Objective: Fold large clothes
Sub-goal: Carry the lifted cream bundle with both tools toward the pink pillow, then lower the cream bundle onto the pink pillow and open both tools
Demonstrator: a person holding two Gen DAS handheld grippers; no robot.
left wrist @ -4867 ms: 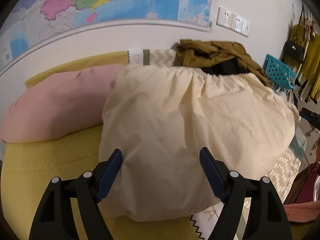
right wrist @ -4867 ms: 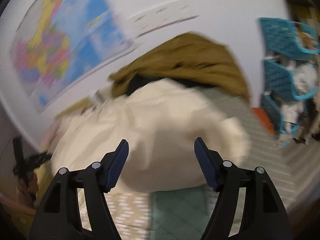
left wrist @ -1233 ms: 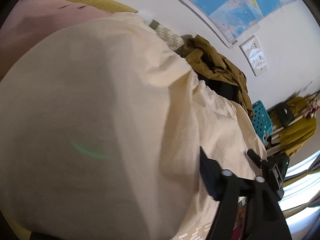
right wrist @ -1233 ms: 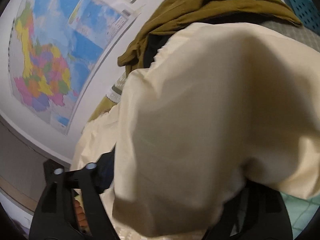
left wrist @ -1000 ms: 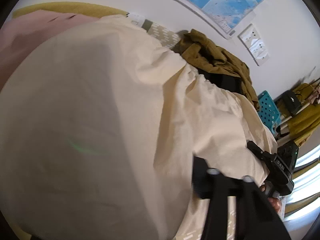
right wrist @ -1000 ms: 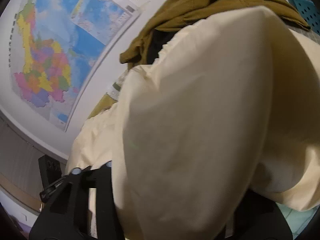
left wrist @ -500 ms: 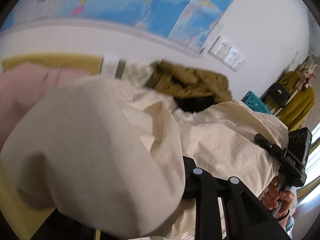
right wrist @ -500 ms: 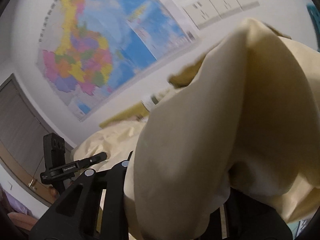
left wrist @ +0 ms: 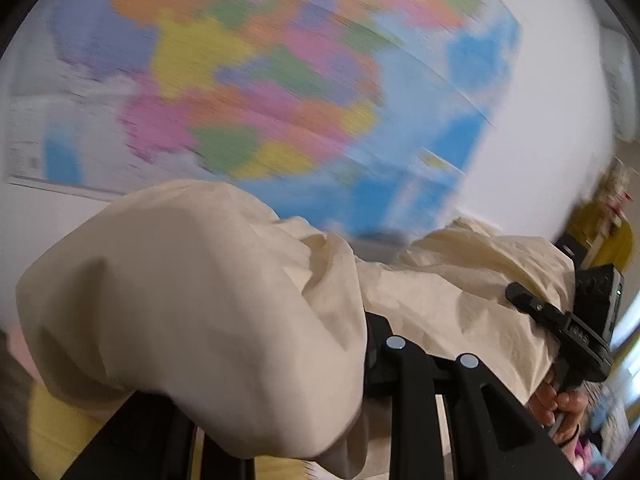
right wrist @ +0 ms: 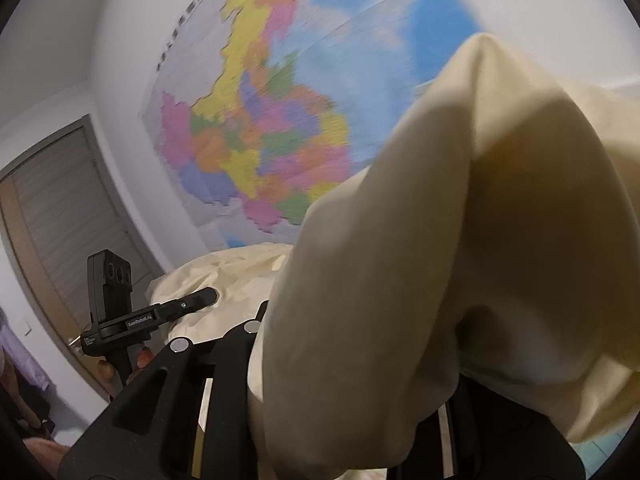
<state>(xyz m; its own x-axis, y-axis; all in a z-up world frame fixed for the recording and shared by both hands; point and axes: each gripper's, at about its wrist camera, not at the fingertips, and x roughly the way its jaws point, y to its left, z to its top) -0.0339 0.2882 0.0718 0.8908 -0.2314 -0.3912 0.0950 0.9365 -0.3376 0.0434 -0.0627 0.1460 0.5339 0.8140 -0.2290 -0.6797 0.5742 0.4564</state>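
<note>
A big colourful wall map [left wrist: 280, 80] fills the background, smeared by motion blur so nothing on it can be read. In front of it the cream garment [left wrist: 192, 312] is held up in the air, stretched between the two tools and bulging over both cameras. It drapes over the left claw [left wrist: 280, 420], burying the fingertips; only one black finger arm with two rivets shows, so I cannot tell how far the jaws stand apart. The right claw [right wrist: 320, 380] is swallowed the same way, its grip hidden under cloth. A grey slatted door [right wrist: 60, 216] stands at the left, partly cut off.
</note>
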